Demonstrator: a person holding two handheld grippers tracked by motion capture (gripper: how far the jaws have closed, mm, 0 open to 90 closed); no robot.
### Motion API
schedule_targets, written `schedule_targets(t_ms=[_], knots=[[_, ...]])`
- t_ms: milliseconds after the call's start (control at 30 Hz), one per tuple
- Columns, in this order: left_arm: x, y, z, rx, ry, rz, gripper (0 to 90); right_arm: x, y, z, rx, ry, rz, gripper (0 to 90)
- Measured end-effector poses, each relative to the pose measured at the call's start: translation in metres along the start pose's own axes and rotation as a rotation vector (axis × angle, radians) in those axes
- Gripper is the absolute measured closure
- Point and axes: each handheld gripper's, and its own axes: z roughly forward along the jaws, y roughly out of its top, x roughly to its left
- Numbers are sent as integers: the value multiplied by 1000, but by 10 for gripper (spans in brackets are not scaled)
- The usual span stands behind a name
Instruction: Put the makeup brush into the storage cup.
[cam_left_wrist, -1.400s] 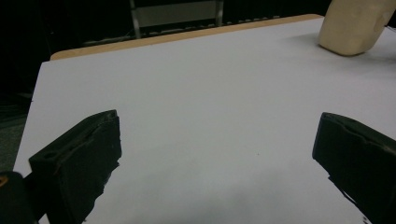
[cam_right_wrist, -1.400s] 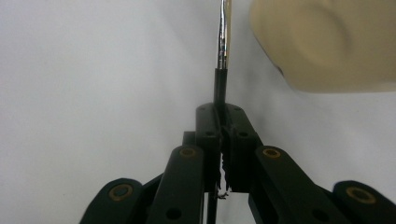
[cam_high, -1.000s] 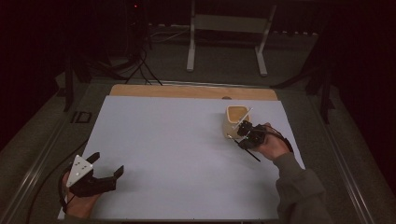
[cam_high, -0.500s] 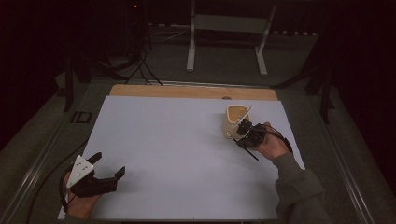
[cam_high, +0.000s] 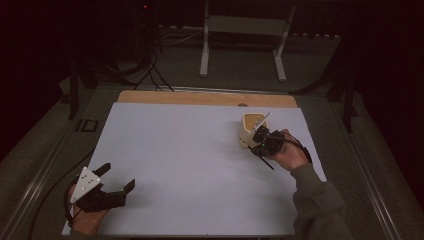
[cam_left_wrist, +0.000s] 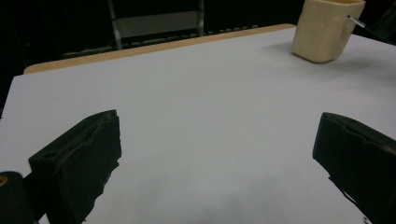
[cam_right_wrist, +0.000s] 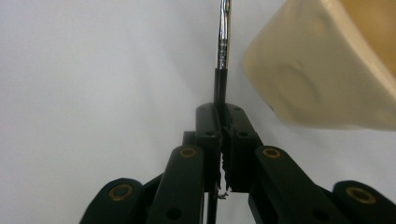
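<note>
Pen pinched tight in my right gripper, long axis toward 12, cream cup just beside at 2. Left gripper wide open, empty, well apart.

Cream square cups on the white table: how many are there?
1. The cream square cup stands at the far right of the white table, beside the right tongs, which grip a thin black-and-silver stick.
</note>
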Motion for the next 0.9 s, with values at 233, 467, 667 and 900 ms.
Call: schedule_targets(t_ms=[233, 467, 667, 900], knots=[[0, 0, 0, -14, -6, 0, 23, 0, 1, -4, -33, 2, 10, 857], [-1, 0, 0, -14, -14, 4, 31, 0, 2, -5, -57, 6, 20, 857], [-1, 0, 0, -12, -16, 6, 39, 0, 3, -8, -85, 4, 21, 857], [-1, 0, 1, -2, -15, 2, 37, -1, 3, -14, -123, -3, 30, 857]])
